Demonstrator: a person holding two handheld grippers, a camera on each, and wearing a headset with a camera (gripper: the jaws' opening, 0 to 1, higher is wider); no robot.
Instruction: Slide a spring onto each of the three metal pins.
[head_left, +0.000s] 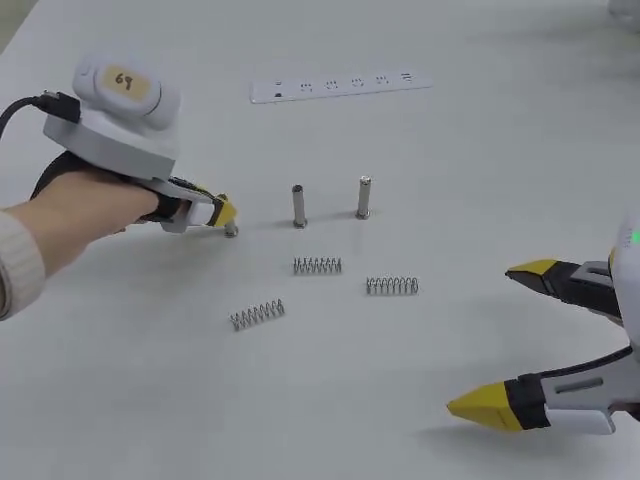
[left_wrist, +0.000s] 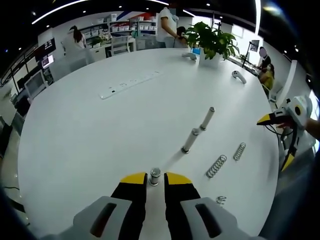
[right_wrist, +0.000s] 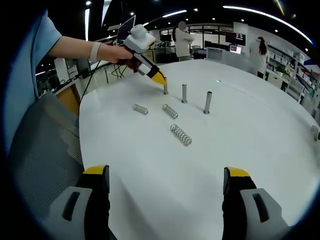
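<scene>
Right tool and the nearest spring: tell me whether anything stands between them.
Nothing visible does. The right tool is open, and only bare table lies between it and the nearest spring. The left tool is shut on the far pin, out of that path.

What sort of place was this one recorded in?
Probably an open-plan office or lab: a large white table carrying a power strip, a potted plant at its far end, and shelving and a standing person beyond.

White power strip (head_left: 341, 87) on white table (head_left: 520, 180), potted plant (left_wrist: 214, 41) at far edge
</scene>
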